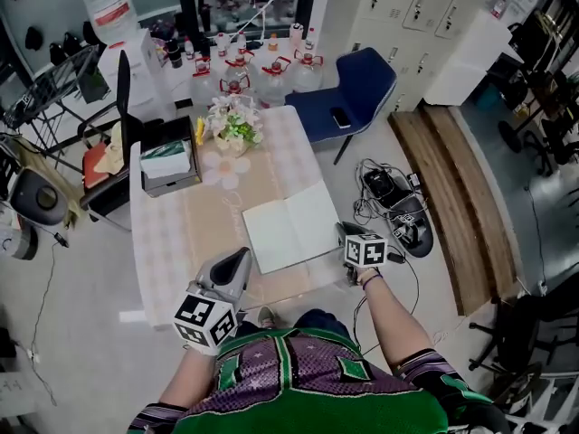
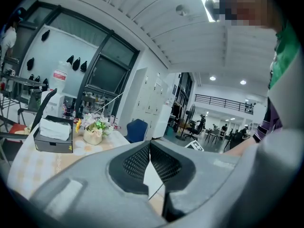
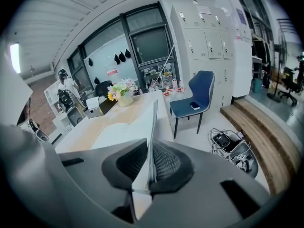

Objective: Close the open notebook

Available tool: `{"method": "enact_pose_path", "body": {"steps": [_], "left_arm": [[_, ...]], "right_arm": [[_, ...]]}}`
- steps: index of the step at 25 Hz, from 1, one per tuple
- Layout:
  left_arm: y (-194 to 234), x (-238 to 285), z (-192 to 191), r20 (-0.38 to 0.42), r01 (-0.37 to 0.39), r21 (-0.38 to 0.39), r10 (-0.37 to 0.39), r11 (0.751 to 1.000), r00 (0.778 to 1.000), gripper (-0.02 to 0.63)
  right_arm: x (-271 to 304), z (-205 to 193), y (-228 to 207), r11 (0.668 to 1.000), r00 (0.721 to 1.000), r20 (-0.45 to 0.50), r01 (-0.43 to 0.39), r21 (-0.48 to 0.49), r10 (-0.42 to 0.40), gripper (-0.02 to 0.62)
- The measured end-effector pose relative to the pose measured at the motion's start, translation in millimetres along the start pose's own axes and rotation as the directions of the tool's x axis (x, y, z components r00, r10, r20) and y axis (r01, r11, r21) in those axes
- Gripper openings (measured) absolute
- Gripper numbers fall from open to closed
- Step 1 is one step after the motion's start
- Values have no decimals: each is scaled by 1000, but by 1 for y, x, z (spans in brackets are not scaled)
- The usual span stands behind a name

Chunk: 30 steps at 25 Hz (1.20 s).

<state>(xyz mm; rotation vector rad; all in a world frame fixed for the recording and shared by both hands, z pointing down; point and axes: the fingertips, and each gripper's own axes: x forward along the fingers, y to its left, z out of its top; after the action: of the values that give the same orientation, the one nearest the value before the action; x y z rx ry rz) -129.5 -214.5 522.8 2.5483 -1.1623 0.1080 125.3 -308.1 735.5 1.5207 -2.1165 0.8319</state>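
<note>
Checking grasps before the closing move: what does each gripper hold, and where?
The right gripper clamps the white open paper notebook by the edge of its right-hand leaf, raised on edge. The left gripper is shut on nothing.

The notebook (image 1: pixel 291 224) is seen to be made of matt white paper, the table (image 1: pixel 181 233) is covered by a soft checked cloth, the right gripper (image 3: pixel 149 164) is moulded in smooth matt grey plastic with black, finely meshed pads (image 3: pixel 166 163), and the step (image 1: pixel 457 179) is laid in grainy wood.

Tabletop (image 1: pixel 181 233) left of notebook (image 1: pixel 291 226) looks free; tissue box (image 1: pixel 168 165), flowers (image 1: pixel 233 127) block beyond.
</note>
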Motion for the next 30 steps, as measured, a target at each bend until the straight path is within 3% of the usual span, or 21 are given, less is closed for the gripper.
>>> {"method": "enact_pose_path", "body": {"steps": [14, 30], "left_arm": [[27, -11, 14, 47, -13, -28, 15, 1000, 999, 17], [35, -19, 14, 53, -25, -35, 26, 999, 998, 17]], "right_arm": [[-17, 22, 51, 994, 998, 3, -62, -91, 62, 29], [-17, 26, 127, 942, 955, -56, -296, -157, 291, 31]]}}
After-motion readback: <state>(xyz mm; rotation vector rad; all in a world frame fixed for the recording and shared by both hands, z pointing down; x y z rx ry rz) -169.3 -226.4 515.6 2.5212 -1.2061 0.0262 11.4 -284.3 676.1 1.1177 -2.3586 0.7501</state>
